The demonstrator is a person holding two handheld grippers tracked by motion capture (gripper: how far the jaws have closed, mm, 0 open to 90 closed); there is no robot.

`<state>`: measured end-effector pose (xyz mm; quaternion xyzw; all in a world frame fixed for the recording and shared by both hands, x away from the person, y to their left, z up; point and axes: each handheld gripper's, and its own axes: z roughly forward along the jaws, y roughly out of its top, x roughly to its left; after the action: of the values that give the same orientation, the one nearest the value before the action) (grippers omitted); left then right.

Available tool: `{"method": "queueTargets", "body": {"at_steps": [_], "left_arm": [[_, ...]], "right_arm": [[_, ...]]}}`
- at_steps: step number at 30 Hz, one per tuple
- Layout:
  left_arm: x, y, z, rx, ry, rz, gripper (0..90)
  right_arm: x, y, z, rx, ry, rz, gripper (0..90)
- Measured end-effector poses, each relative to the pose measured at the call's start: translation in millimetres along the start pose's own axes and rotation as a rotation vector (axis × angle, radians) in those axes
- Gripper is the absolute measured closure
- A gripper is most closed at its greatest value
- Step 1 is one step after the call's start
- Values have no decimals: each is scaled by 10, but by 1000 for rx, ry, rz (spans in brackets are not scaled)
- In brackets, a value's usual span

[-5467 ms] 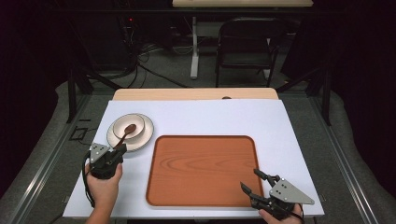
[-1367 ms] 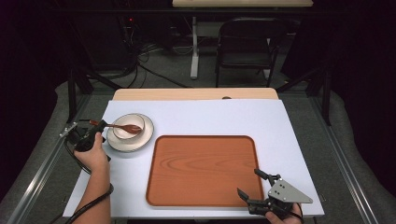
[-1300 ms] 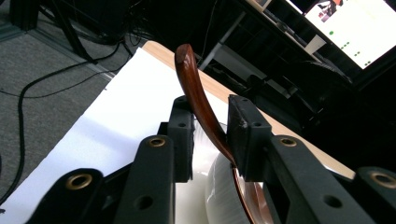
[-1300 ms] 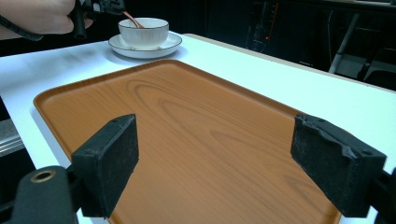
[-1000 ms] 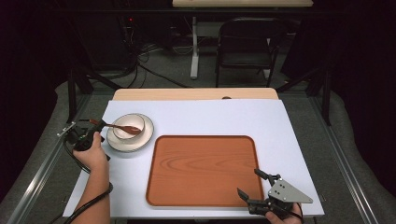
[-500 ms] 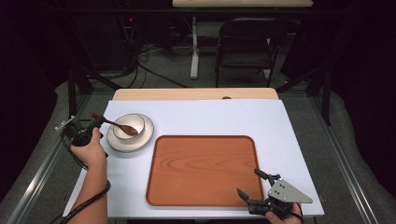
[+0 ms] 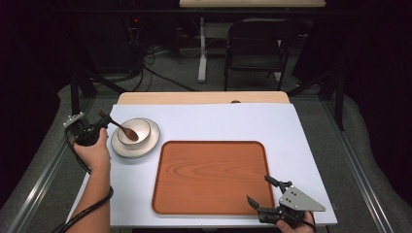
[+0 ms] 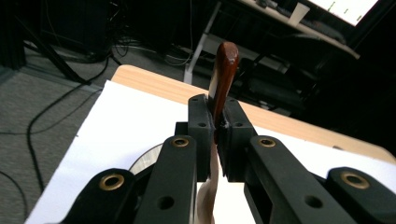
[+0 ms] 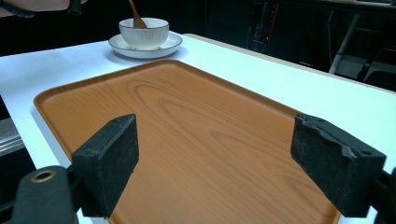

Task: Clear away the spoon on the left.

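Note:
A white bowl (image 7: 140, 128) stands on a white saucer (image 7: 135, 145) at the table's left. A brown wooden spoon (image 7: 122, 129) leans with its scoop inside the bowl and its handle pointing left. My left gripper (image 7: 99, 127) is shut on that handle; in the left gripper view the handle (image 8: 223, 77) rises from between the closed jaws of that gripper (image 8: 217, 126). A wooden tray (image 7: 209, 177) lies bare in the middle. My right gripper (image 7: 258, 189) hovers open over the tray's near right corner. The right gripper view has the tray (image 9: 196, 116), bowl (image 9: 144, 31) and spoon (image 9: 136, 17) ahead.
A white mat (image 7: 272, 126) covers the table, with a strip of bare wood (image 7: 204, 97) along the far edge. Beyond it stand a dark folding chair (image 7: 255, 46) and a desk leg (image 7: 202, 53), with cables on the floor. A metal rail (image 7: 43, 179) runs along the table's left side.
My left gripper went from the saucer's near side to its left and closed on the spoon handle. Over the last second it drifted slightly away, raising the handle. The right gripper stayed put.

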<state>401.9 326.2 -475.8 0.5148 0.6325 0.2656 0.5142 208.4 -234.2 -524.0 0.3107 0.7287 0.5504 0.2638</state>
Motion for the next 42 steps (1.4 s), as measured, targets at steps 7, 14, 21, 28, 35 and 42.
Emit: {"method": "queueTargets", "body": {"at_steps": [7, 14, 21, 28, 35, 42], "left_arm": [[-127, 92, -15, 32, 37, 116, 849], [-254, 156, -7, 57, 53, 207, 849], [-376, 185, -4, 77, 60, 279, 849], [-479, 209, -13, 92, 57, 328, 849], [-634, 318, -57, 115, 40, 369, 849], [-787, 393, -111, 130, 24, 415, 849]], "right_arm": [[1, 1, -1, -1, 0, 0, 149], [1, 2, -3, 0, -1, 0, 149], [1, 2, -3, 1, 0, 0, 150], [2, 4, -4, -1, 0, -5, 150], [2, 3, -4, 0, 0, 2, 150], [-1, 5, -7, -1, -1, -3, 150]]}}
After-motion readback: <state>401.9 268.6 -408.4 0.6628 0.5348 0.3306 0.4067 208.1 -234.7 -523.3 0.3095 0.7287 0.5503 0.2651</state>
